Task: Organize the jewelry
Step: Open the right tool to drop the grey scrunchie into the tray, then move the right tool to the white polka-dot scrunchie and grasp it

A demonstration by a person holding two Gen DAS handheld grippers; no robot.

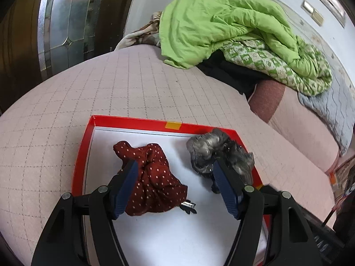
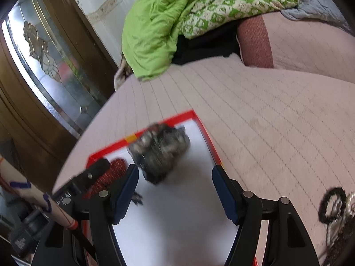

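A red-rimmed tray point(image 1: 137, 121) with a white floor lies on the pink quilted bed. In it lie a dark red polka-dot scrunchie point(image 1: 153, 179) at left and a grey shiny scrunchie point(image 1: 213, 150) at right. A small black clip point(image 1: 188, 206) peeks out under the red one. My left gripper point(image 1: 175, 170) is open, its fingers astride the red scrunchie. My right gripper point(image 2: 175, 173) is open over the tray point(image 2: 208, 139), just below the grey scrunchie point(image 2: 159, 153). The red scrunchie point(image 2: 113, 170) and the left gripper show at left. Black and pearl beaded pieces point(image 2: 332, 208) lie on the bed at right.
A green duvet point(image 1: 221, 26) and a patterned quilt point(image 1: 277, 64) are heaped at the far side of the bed. A pink pillow point(image 1: 268, 99) lies beside them. A wooden door with glass panes point(image 1: 64, 26) stands at left.
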